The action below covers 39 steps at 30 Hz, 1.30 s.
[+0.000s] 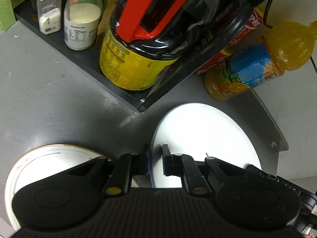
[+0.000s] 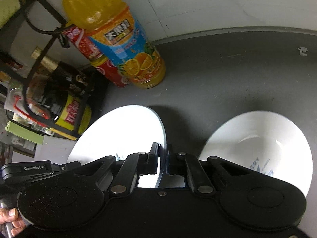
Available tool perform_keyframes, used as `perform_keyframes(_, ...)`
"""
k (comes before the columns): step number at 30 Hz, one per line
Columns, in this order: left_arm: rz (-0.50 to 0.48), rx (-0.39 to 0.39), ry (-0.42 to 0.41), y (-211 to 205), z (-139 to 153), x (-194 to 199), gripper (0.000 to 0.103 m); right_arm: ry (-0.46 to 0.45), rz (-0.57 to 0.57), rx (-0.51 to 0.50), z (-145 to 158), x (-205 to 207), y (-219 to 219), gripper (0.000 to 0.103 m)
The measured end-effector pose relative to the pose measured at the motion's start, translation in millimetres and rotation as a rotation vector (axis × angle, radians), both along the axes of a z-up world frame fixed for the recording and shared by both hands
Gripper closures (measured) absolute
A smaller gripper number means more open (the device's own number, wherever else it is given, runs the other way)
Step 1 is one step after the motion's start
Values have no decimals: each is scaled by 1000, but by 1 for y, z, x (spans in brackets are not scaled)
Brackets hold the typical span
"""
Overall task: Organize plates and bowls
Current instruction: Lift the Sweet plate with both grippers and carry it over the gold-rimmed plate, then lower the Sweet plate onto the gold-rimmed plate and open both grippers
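Beside an empty white bowl (image 2: 263, 138), both grippers (image 1: 155, 159) (image 2: 162, 158) pinch one bare plate (image 2: 126, 130).

Glossy, seemingly ceramic plate (image 1: 208, 130)

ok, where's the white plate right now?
Both wrist views show the white plate held between the two grippers, left gripper and right gripper each pinching its rim, just in front of the orange juice bottle.
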State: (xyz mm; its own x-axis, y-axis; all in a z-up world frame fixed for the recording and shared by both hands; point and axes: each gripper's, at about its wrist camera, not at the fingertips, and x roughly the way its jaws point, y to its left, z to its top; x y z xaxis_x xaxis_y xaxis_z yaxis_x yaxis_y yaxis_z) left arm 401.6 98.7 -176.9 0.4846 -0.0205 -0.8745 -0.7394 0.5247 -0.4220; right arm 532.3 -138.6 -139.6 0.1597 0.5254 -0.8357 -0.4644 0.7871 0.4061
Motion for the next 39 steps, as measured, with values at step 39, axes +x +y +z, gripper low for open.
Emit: perform_keyframes(39, -100, -3, 17, 34, -3, -136, 92, -10, -59, 7, 1, -156, 34, 95)
